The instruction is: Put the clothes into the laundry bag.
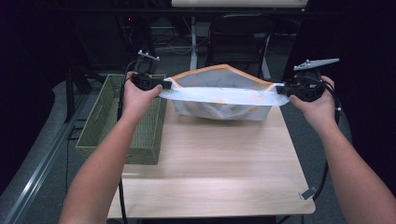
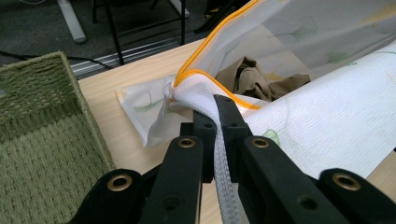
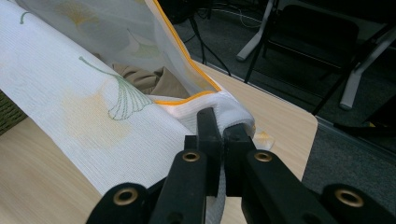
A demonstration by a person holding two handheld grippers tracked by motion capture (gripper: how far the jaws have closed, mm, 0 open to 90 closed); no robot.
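Note:
A white mesh laundry bag (image 1: 219, 95) with an orange zip edge and a leaf print hangs stretched over the far part of the wooden table (image 1: 210, 163). My left gripper (image 1: 164, 84) is shut on the bag's left corner (image 2: 196, 91), and my right gripper (image 1: 279, 88) is shut on its right corner (image 3: 224, 109). The bag's mouth gapes open between them. Inside lies a crumpled tan cloth (image 2: 257, 79), also seen in the right gripper view as the tan cloth (image 3: 149, 79). The bag's bottom rests on the table.
A green woven basket (image 1: 122, 119) stands at the table's left edge, close to my left hand. A dark chair (image 1: 238, 39) and desk legs stand on the floor beyond the table. The table's right edge lies under my right hand.

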